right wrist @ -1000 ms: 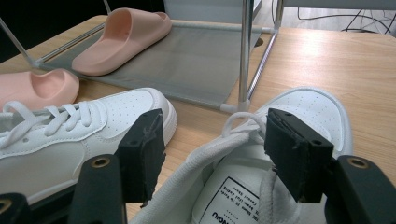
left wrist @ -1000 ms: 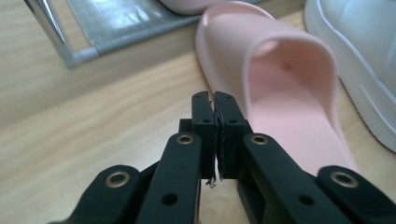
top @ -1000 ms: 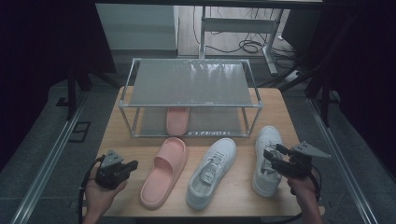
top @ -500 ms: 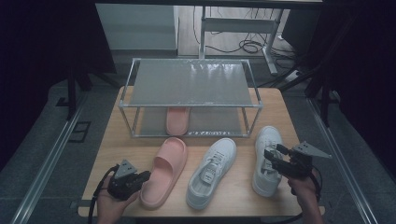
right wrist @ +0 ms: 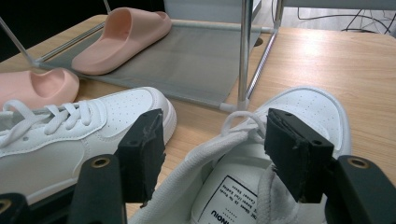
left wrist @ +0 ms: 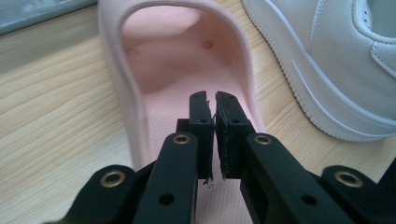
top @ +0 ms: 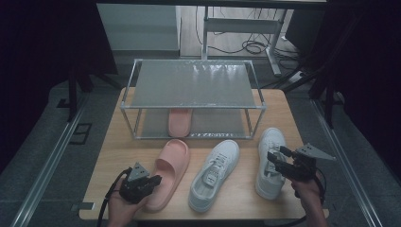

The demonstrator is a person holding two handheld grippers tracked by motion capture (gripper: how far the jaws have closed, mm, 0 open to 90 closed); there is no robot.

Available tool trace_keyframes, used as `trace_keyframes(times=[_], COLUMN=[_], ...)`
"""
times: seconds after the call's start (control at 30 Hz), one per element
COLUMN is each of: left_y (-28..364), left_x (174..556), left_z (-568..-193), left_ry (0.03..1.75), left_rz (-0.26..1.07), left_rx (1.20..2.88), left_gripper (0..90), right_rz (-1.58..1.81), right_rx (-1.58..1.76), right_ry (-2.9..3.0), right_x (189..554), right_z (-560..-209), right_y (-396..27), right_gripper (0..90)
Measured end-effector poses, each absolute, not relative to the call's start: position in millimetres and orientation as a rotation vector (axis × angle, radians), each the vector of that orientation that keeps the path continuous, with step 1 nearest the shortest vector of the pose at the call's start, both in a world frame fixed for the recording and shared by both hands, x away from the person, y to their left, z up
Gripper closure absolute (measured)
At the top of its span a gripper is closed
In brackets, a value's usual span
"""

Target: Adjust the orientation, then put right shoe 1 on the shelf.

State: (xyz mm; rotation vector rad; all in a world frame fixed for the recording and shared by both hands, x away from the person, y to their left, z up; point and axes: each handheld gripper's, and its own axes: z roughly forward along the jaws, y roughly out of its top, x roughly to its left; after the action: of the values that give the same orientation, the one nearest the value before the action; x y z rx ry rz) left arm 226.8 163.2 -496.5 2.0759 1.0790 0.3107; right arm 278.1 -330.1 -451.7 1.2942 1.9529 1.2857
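Over the heel of the pink slipper my left gripper has slid in from the table's edge, jaws nearly shut, gripping nothing. Right gripper waits wide open over the white sneaker. Slipper's next for the rack, I reckon.

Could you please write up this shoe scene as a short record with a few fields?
surface: wooden table with a two-tier metal rack
on rack: one pink slipper on the lower shelf
on table: pink slipper, middle white sneaker, right white sneaker
left gripper: jaws nearly shut, nothing between them, over the table slipper's heel end
right gripper: jaws wide open astride the right sneaker's opening
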Motion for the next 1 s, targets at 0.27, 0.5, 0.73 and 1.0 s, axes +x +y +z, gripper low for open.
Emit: trace_keyframes(times=[0.27, 0.5, 0.73, 1.0], left_y=[150.4, 134.6, 121.8, 111.1], left_x=[230.2, 238.3, 247.9, 254.0], left_z=[-498.6, -500.5, -500.9, -500.7], left_ry=[1.065, 1.064, 1.076, 1.068], left_rz=[0.301, 0.294, 0.287, 0.285], left_rx=[2.094, 2.122, 2.134, 2.144], left_gripper=[81.5, 72.7, 70.6, 70.5], right_rz=[1.289, 1.285, 1.288, 1.286], right_rx=[1.292, 1.295, 1.292, 1.292], right_ry=[1.947, 1.949, 1.949, 1.952], right_x=[277.4, 278.0, 277.6, 278.1], right_z=[-450.3, -451.3, -450.5, -451.2], right_y=[-330.9, -331.0, -330.7, -330.4], right_gripper=[38.3, 38.2, 38.3, 38.3])
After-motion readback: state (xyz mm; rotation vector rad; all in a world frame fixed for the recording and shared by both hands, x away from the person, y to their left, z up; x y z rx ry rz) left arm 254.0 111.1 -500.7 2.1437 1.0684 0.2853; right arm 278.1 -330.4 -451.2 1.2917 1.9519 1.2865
